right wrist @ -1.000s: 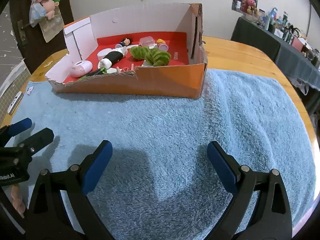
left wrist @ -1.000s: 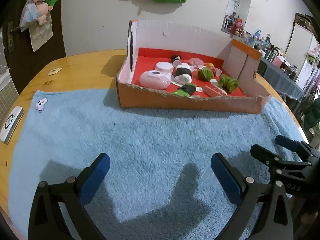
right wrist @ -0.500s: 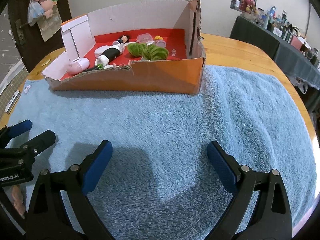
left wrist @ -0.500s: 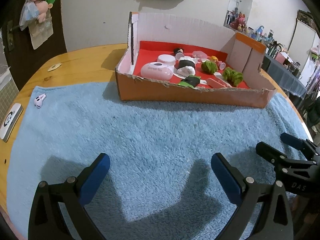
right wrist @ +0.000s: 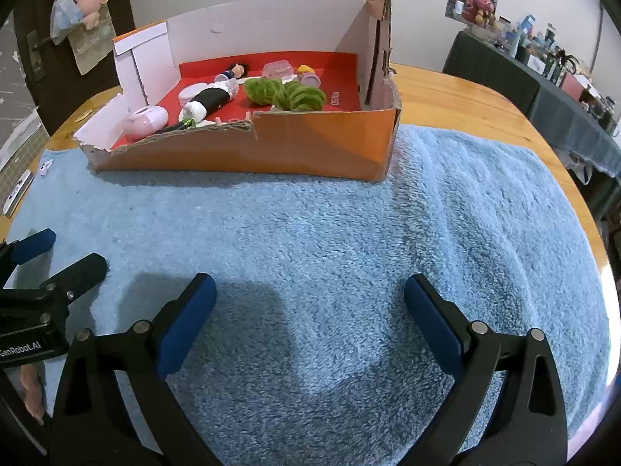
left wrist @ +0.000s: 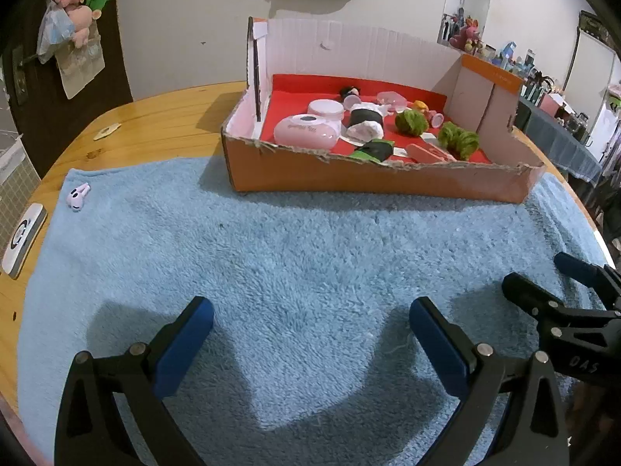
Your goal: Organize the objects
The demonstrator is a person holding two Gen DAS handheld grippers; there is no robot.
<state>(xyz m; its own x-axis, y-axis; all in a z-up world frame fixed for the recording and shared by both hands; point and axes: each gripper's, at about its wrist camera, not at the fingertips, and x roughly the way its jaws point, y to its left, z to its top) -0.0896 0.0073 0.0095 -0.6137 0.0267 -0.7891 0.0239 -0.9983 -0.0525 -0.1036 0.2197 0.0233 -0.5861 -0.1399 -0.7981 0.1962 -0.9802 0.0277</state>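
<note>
Hovering grippers: both are held low over the blue towel (left wrist: 310,256), side by side, and neither one touches an object.
Left gripper (left wrist: 310,330): the two blue-padded fingers (left wrist: 182,345) stand wide apart, with only towel between them; it holds nothing.
Right gripper (right wrist: 308,310): its fingers (right wrist: 431,322) are also wide apart and empty; in the left wrist view it shows at the right edge (left wrist: 562,306).
Cardboard box (left wrist: 372,178): an orange box with a torn front edge and a red floor; it stands on the far part of the towel, well apart from both grippers.
Inside the box: a pink oval case (left wrist: 306,132) at the front left, a round white lid or jar (left wrist: 326,108) just behind it, a doll in black and white (left wrist: 363,116) lying in the middle, and two green fluffy pieces (right wrist: 287,93) more to the right.
Small items at the back: a clear little container (right wrist: 277,68), a yellow piece and a small purple one; too small to tell what they are.
Earbud (left wrist: 77,196): a small pale purple one lies alone near the far left corner of the towel, outside the box.
Table (left wrist: 163,124): round, wooden, under the towel; a flat white device (left wrist: 23,239) lies on its left edge, just beside the towel.
</note>
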